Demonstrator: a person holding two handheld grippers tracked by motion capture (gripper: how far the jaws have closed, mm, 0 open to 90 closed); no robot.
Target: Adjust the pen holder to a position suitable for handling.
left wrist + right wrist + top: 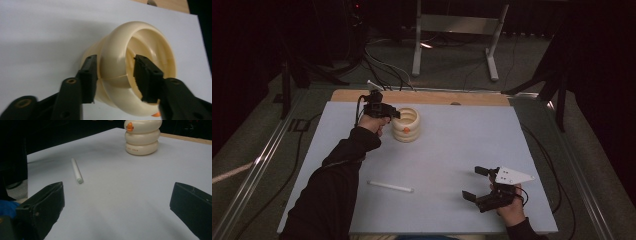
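Observation:
A cream cup (pixel 407 126) built of three stacked rings, with an orange spot (pixel 405 130) on its side, stands upright at the back left of the pale mat. My left gripper (pixel 394 116) has one jaw outside and one inside the cup's near wall; in the left gripper view its pads (pixel 88 75) press on the rim of the cup (pixel 150 40). My right gripper (pixel 471 182) rests open at the front right, with nothing between its jaws (pixel 117 200). Beyond them lie a white stick (pixel 76 170) and the cup (pixel 142 137).
The white stick (pixel 390 187) lies flat at the front middle of the pale mat (pixel 452 145). A wooden table edge (pixel 422 96) runs along the back. Behind it a metal stand (pixel 452 30) and cables sit on the floor.

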